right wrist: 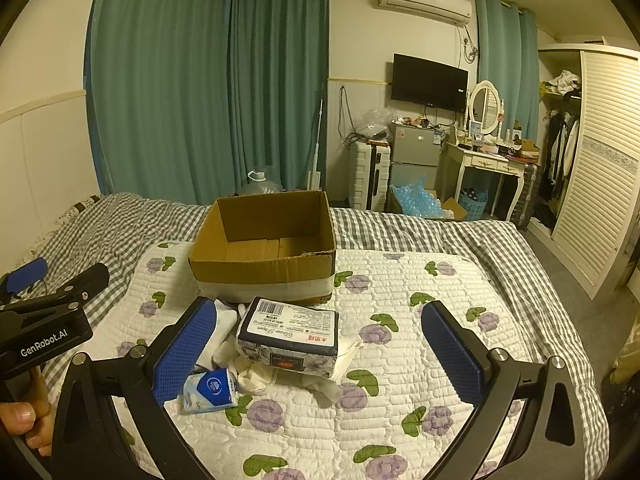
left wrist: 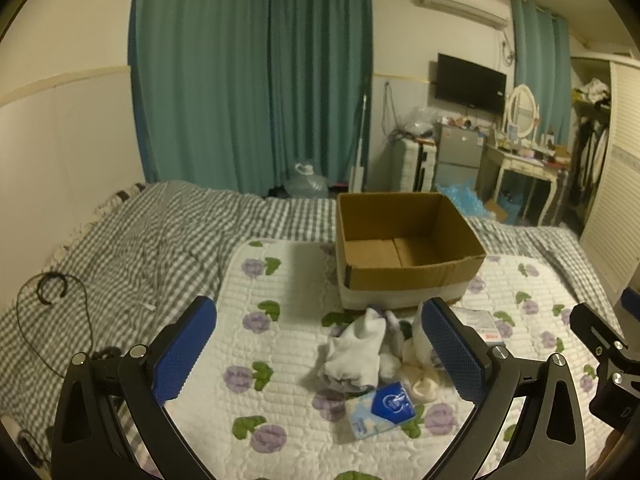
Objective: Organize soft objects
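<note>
An open empty cardboard box (left wrist: 404, 248) (right wrist: 264, 248) stands on a floral quilted pad (left wrist: 280, 360) (right wrist: 400, 360) on the bed. In front of it lies a pile of white socks (left wrist: 356, 352) (right wrist: 218, 330), a small blue tissue pack (left wrist: 380, 408) (right wrist: 210, 392), a large tissue pack (right wrist: 290, 334) and cream cloth (left wrist: 420, 376) (right wrist: 256, 376). My left gripper (left wrist: 320, 344) is open above and short of the socks, empty. My right gripper (right wrist: 320, 344) is open and empty, just short of the large tissue pack. The left gripper also shows at the left of the right wrist view (right wrist: 52, 292).
A grey checked duvet (left wrist: 120, 248) covers the bed. A black cable (left wrist: 52, 292) lies on it at the left. Beyond the bed are green curtains (left wrist: 248, 80), a water jug (left wrist: 306, 182), a suitcase, a small fridge, a dressing table (right wrist: 488, 164) and a wardrobe (right wrist: 600, 168).
</note>
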The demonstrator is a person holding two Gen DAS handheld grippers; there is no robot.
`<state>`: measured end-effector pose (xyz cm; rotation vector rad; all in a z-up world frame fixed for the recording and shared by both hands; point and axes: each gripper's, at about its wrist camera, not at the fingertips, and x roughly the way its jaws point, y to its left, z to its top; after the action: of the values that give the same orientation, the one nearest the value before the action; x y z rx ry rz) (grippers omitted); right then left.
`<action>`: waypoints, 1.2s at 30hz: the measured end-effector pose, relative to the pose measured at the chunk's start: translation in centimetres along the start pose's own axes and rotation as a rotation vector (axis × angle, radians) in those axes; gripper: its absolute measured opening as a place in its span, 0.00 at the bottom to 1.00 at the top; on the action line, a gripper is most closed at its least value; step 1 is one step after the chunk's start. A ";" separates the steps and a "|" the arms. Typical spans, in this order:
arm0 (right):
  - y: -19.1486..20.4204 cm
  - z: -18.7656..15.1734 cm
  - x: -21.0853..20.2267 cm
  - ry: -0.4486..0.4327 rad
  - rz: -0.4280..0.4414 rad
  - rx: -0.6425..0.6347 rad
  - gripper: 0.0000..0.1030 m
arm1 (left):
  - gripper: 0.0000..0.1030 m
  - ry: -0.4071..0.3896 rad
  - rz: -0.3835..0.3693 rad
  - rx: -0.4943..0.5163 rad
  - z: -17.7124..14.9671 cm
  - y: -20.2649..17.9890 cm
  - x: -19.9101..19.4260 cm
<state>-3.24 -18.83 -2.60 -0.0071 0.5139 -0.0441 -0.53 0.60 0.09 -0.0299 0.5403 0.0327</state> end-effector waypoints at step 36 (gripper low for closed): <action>0.0 -1.9 6.8 0.065 0.017 -0.117 1.00 | 1.00 0.172 -0.041 0.025 -4.7 -0.7 8.0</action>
<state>1.73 -19.12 -7.55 -0.1158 0.5811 0.0022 3.92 -0.04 -8.02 -0.0195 0.7114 -0.0164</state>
